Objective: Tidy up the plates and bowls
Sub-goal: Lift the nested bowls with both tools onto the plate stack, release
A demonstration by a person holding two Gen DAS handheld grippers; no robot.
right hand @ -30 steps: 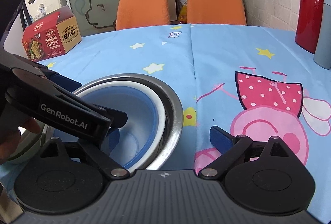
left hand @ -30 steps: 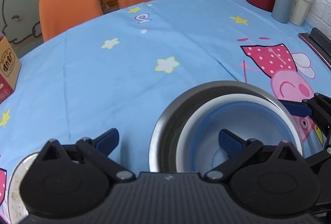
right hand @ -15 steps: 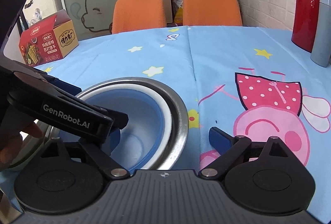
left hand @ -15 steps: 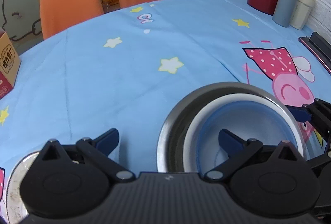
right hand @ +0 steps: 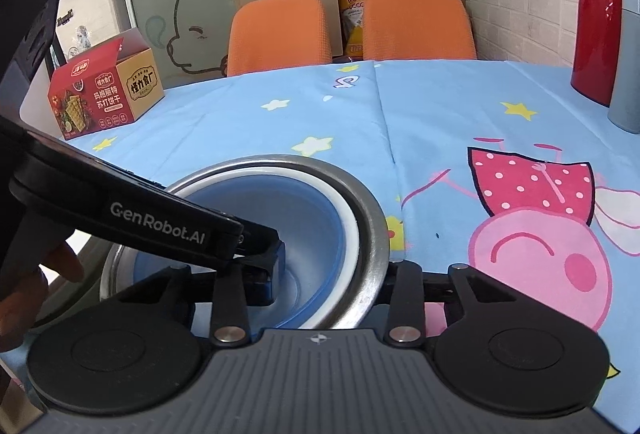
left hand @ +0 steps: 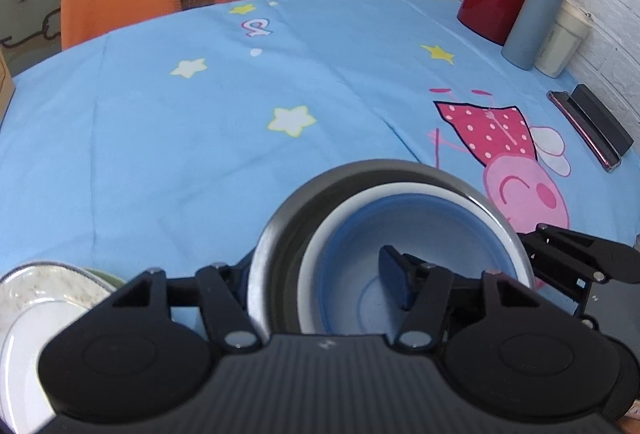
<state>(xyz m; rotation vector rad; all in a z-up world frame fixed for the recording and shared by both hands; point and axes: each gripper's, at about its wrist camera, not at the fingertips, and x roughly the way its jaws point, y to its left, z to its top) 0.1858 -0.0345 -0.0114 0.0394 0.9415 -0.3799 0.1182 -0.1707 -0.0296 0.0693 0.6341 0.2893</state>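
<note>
Nested stack on the near part of the counter (left hand: 192,137): a blue bowl (left hand: 432,234) seated inside a white bowl (left hand: 344,230), both sitting in a steel bowl (left hand: 276,234). Further left, at the near edge, a white plate (left hand: 24,314) with a speckled rim, seemingly on something green.

Handling, as a judgement: steel bowl stiff, smooth and likely slippery at the rolled rim; white bowl possibly ceramic, so heavier and chip-prone; blue bowl looks light, perhaps plastic. Loose nesting means the inner bowls could shift or rattle if tilted. Best taken at the rim, one finger inside and one outside the wall, on opposite sides, and kept level.

Left hand-held gripper (left hand: 320,274): fingers closed in across the left rim of the stack, right finger (left hand: 394,284) inside the blue bowl, left finger outside and mostly hidden behind the steel wall; appears to pinch the walls, though contact itself not visible.

Right hand-held gripper (right hand: 332,274): straddles the right rim likewise, left finger (right hand: 260,280) down in the blue bowl, right finger outside beneath the steel lip; apparently clamped on the rim.
</note>
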